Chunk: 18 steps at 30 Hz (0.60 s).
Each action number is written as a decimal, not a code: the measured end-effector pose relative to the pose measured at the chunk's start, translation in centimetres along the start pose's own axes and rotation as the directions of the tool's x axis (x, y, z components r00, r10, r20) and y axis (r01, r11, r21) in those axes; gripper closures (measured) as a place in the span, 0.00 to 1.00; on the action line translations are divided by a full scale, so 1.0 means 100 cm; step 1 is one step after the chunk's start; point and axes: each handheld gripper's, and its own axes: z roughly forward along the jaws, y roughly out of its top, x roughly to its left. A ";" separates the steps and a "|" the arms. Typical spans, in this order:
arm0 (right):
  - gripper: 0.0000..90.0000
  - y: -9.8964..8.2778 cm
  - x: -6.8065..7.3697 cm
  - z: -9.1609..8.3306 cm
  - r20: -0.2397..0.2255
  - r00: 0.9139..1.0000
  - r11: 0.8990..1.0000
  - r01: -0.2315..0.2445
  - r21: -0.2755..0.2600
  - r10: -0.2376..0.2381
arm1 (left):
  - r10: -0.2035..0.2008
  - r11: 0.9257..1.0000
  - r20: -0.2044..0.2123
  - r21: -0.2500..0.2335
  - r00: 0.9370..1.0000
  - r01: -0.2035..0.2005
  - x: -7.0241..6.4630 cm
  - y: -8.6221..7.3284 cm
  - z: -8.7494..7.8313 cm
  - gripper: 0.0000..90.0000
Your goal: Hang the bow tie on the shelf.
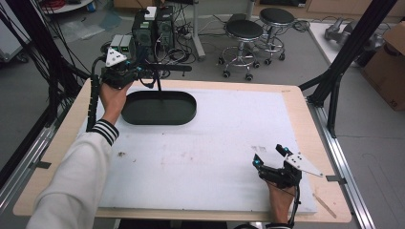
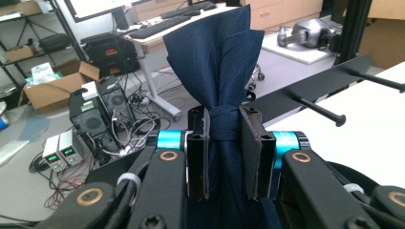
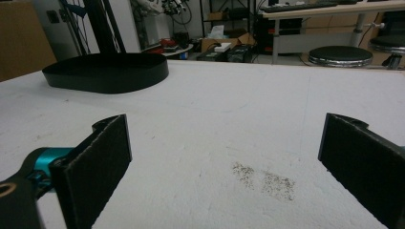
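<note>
In the high view, the left gripper [image 1: 125, 71] is held up at the far left corner of the table [image 1: 305, 119], above the far end of the black oval tray [image 1: 138, 114]. A thin black rack [image 1: 165, 69] with a horizontal bar rises from the tray just beside it. The person's left hand [image 1: 113, 95] and white sleeve [image 1: 76, 176] with striped cuff reach in from the bottom left. The right gripper [image 1: 270, 160] rests low on the white mat [image 1: 205, 143] near the right front corner, well apart from the tray, with its 2 jaws spread and nothing between them. A faint stain [image 1: 260, 149] marks the mat just beyond it.

In the left gripper view, the jaws are clamped on a dark blue cloth [image 2: 215, 52], bunched tight between the 2 pads [image 2: 250, 152] and fanning out upright above them. The rack's black bar with 2 pegs [image 2: 317, 109] runs to the right of the cloth, near it; whether they touch I cannot tell.

In the right gripper view, the 2 pads [image 3: 102, 162] stand wide apart over the bare mat, gripping nothing. A speckled stain [image 3: 262, 179] lies between them on the mat, and the tray [image 3: 107, 71] sits far off at the upper left.
</note>
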 end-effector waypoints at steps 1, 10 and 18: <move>0.03 0.000 0.000 0.000 0.000 1.000 1.000 -0.003 0.002 0.003 | -0.004 1.000 -0.002 0.000 1.000 0.004 0.001 0.000 0.000 0.82; 0.03 0.000 0.000 0.000 0.002 1.000 1.000 -0.004 0.002 0.004 | -0.013 1.000 -0.015 0.011 1.000 0.013 0.005 -0.002 0.001 0.82; 0.03 0.000 0.000 0.000 0.001 1.000 1.000 -0.005 0.002 0.005 | -0.018 1.000 -0.020 0.013 1.000 0.018 0.003 -0.002 0.002 0.81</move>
